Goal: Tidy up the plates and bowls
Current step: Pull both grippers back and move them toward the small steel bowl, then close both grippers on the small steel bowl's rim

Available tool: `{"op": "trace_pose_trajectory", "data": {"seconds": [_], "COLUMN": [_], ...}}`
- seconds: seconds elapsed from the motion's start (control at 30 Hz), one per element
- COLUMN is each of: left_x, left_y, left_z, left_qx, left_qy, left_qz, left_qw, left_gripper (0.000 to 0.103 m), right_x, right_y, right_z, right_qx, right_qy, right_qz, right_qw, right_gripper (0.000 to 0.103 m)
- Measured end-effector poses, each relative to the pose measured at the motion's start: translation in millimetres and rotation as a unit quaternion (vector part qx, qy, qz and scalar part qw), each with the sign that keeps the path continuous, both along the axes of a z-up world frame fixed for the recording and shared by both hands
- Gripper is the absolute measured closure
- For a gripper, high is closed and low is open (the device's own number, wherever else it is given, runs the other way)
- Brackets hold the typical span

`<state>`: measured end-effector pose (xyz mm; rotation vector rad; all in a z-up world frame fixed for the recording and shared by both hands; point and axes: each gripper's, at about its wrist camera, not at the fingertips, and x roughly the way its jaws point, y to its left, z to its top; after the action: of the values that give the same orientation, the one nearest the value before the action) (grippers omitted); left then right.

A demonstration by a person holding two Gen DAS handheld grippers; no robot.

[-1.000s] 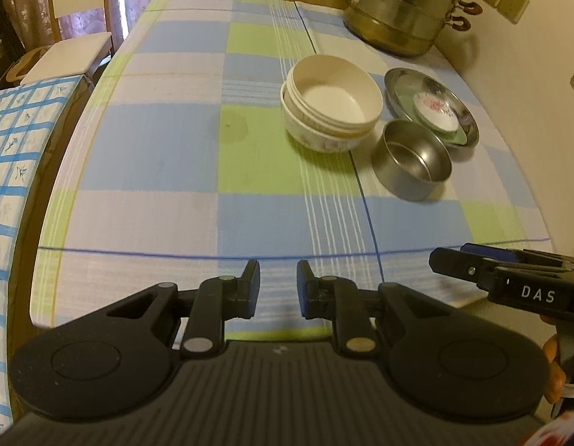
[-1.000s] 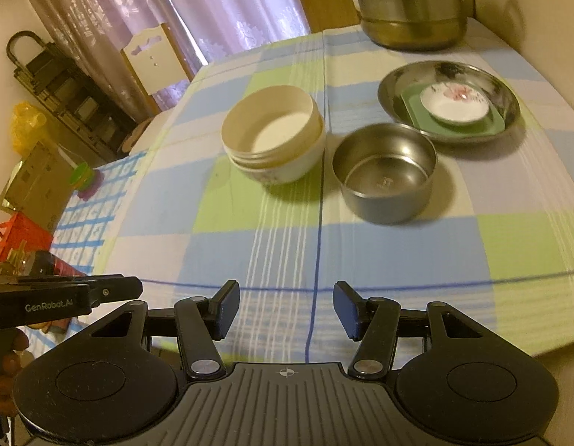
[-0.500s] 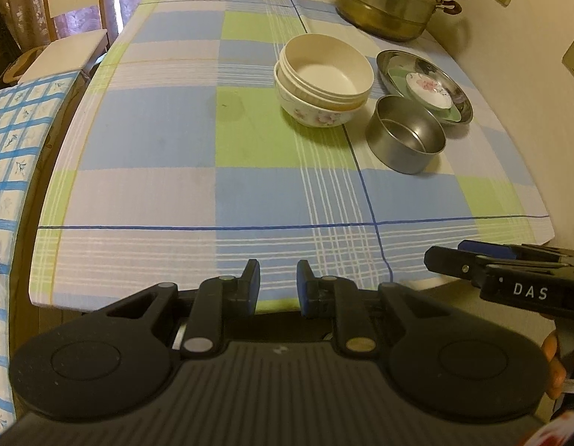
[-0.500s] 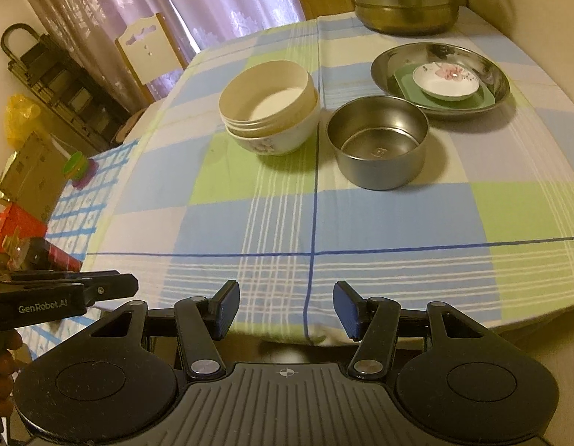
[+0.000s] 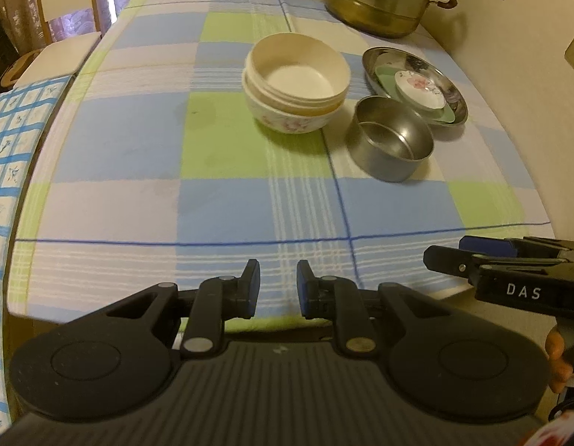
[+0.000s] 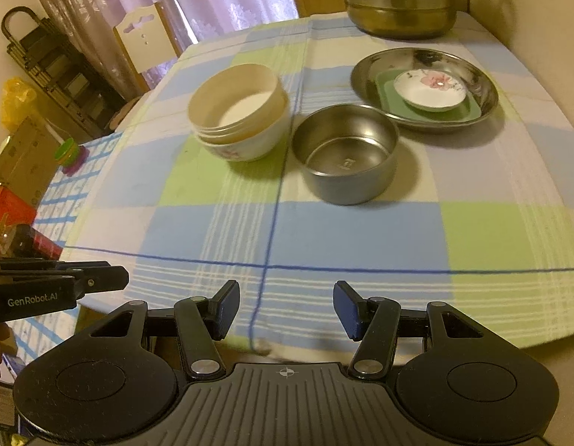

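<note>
Tablecloth (image 5: 131,141) in blue, green and white checks covers the table, with all dishes grouped toward its far right portion. Leftmost of the group, cream bowls (image 5: 296,80) sit nested, the upper one tilted slightly inside a floral-patterned lower bowl (image 6: 246,145). Just beside them to the right stands an upright steel bowl (image 6: 344,154), holding nothing. Behind and right of it, touching or nearly touching, lies a steel plate (image 6: 484,85) carrying a green square dish (image 6: 469,113), on which rests a small white floral saucer (image 6: 430,91). A large steel steamer pot (image 5: 383,0) stands at the far edge against the wall. Left gripper (image 5: 278,290) hovers over the near table edge, fingers narrowly parted with nothing between them. Right gripper (image 6: 286,308) hovers likewise at the near edge, jaws moderately wide apart and gripping nothing. Both tools are well apart from the dishes. A chair (image 6: 147,42) stands beyond the table's left side.
</note>
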<state>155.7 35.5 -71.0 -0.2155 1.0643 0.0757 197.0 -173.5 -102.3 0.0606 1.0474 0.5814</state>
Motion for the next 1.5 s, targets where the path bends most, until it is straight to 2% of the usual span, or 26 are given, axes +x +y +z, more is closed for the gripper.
{"op": "trace_pose_trajectory", "data": {"seconds": [0.63,1.33,1.43,1.5], "left_x": [71.5,146.2,153.9,157.5], "left_y": [-56.4,-79.9,-80.0,-80.0], "left_z": [-14.7,-34.0,-38.4,-41.1], "left_qx": [-0.007,-0.014,-0.014,-0.016], "left_qy": [-0.002,-0.004,0.001,0.004], "left_qz": [0.013,0.074,0.083,0.088], "left_qw": [0.9999,0.9972,0.9964,0.9959], "left_gripper": [0.085,0.085,0.085,0.085], "right_x": [75.4,154.8,162.5,166.4], "right_y": [-51.3,-40.6,-35.3,-32.3], "right_z": [-7.8,-22.0,-26.1,-28.2], "right_qx": [-0.008,0.005,0.004,0.004], "right_qy": [-0.002,-0.036,-0.037,-0.036], "right_qz": [0.01,0.069,0.076,0.082], "right_qw": [1.0,0.997,0.996,0.996], "right_gripper": [0.047,0.047,0.049,0.054]}}
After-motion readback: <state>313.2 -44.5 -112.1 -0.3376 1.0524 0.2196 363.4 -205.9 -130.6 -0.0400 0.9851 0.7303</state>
